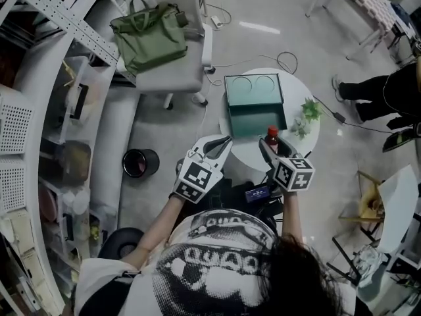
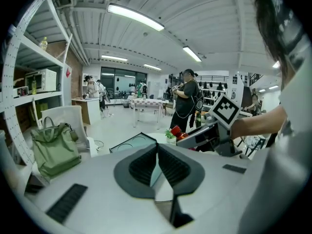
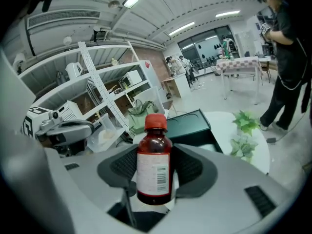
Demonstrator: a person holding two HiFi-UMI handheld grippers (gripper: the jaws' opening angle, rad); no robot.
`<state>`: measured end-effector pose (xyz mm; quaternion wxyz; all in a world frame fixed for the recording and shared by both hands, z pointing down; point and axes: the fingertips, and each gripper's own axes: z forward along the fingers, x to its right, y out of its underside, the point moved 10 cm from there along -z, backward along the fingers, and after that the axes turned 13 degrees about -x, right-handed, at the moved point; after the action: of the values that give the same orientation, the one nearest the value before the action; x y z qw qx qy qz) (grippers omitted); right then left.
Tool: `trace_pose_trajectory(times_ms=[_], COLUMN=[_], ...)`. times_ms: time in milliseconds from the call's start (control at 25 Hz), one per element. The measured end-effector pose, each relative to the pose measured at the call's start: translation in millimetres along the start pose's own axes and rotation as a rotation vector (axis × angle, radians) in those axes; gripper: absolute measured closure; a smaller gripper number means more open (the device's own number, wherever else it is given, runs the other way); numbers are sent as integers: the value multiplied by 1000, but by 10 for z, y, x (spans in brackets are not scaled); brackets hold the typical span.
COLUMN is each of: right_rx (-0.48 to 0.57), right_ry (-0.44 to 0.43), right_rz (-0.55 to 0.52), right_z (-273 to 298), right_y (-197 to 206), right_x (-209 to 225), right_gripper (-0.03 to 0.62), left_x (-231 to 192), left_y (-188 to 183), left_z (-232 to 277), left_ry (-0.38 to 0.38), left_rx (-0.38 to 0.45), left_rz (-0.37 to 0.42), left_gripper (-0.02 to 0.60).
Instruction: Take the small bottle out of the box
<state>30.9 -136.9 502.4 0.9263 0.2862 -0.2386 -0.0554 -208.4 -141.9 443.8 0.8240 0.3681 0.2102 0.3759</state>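
Evidently the bottle is out of the box, clamped upright in the right gripper over the table's near edge, while the left gripper is closed and empty, so only a set-down, if required, appears outstanding.

In your head view, your right gripper hides all of the small bottle but its top. The print on its label is too blurred to read.

Small brown bottle, red cap, white label, upright in right gripper jaws, outside the open green box
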Motion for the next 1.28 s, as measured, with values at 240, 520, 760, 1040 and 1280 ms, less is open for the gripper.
trace_pose_trajectory(times_ms=[240, 520, 760, 1040, 1280], right_rx=[32, 50, 81, 106, 124], right_ry=[-42, -96, -143, -180, -189], right_rz=[-12, -41, -31, -15, -9], right_z=[-403, -854, -1129, -1315, -1387], right_y=[169, 458, 668, 827, 891], right_x=[124, 258, 351, 402, 404], right_gripper=[373, 373, 373, 373, 373], left_x=[401, 1001, 1437, 1682, 1769], left_y=[-89, -67, 52, 95, 92], left_z=[42, 8, -21, -40, -56], left_ry=[-39, -85, -98, -112, -113], left_rx=[5, 16, 13, 9, 10], left_rz=[-12, -54, -97, -95, -83], left_gripper=[560, 560, 560, 560, 560])
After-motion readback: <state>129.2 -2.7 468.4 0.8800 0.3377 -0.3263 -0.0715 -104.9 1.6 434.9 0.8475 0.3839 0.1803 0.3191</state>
